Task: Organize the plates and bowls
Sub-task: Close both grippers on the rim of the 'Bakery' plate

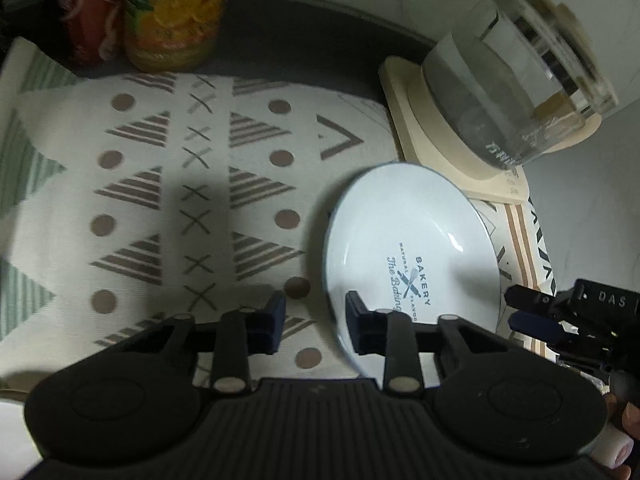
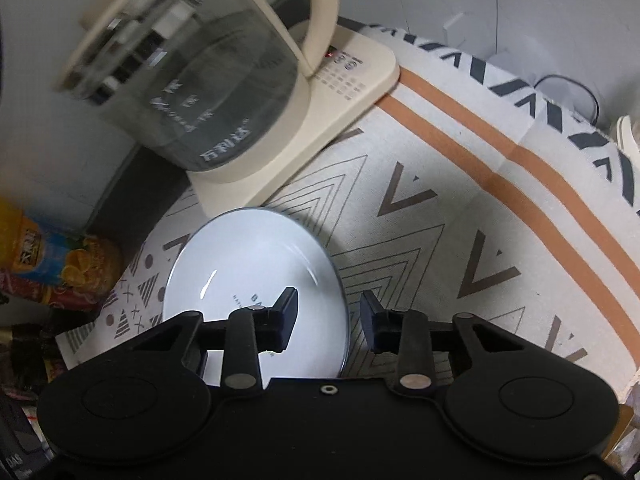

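A white plate (image 1: 412, 248) printed with "BAKERY" lies flat on a patterned cloth (image 1: 140, 184). My left gripper (image 1: 316, 320) is open, and the plate's left rim sits in the gap, with the right finger over the plate. The right gripper (image 1: 528, 309) shows at the plate's opposite edge. In the right wrist view the same plate (image 2: 248, 256) fills the lower left. My right gripper (image 2: 329, 320) is open across the plate's right rim, its left finger above the plate. Neither gripper holds anything. No bowls are visible.
A glass kettle (image 1: 512, 80) on a cream base (image 2: 352, 80) stands just behind the plate. An orange drink bottle (image 1: 176, 16) and a red can (image 1: 84, 12) stand at the back left. The cloth (image 2: 460, 220) stretches bare to the right. A black cable (image 2: 576, 92) lies by the wall.
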The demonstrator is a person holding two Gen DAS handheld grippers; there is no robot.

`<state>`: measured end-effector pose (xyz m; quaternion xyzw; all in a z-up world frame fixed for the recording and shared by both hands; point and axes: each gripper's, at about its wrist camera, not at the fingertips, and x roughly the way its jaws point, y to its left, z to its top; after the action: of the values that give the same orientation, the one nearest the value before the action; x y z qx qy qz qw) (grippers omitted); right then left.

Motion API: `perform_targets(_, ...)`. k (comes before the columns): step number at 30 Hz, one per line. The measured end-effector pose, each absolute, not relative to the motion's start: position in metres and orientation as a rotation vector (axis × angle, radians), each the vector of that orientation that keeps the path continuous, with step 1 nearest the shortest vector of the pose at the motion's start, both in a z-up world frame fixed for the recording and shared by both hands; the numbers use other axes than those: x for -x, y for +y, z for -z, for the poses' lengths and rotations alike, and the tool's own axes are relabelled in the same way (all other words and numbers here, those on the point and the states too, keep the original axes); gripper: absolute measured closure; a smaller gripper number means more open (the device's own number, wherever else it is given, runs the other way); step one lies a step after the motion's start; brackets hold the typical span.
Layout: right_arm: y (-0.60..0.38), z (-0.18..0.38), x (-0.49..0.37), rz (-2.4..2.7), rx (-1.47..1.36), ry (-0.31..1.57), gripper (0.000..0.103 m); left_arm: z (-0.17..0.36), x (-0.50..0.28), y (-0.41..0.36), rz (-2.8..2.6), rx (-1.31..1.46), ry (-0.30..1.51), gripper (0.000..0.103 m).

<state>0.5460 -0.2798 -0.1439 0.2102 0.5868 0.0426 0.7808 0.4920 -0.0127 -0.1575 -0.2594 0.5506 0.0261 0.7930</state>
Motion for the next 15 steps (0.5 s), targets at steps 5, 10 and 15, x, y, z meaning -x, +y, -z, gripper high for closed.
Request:
perform_targets(5, -0.277, 0.155, -0.56, -0.107, -0.45, 1.311, 0.073, 0.17, -0.499, -0.021, -0.046, 0.556, 1.213, 0.08)
perform_targets(10, -0.271, 0.166, -0.573, -0.106, -0.399, 1.363, 0.075, 0.175, -0.505, -0.028, -0.027, 0.546, 1.207, 0.085)
perform_targets(15, -0.264, 0.182, -0.579, -0.12, -0.386, 1.432, 0.076, 0.179, -0.509, -0.029, -0.022, 0.56, 1.208, 0.088)
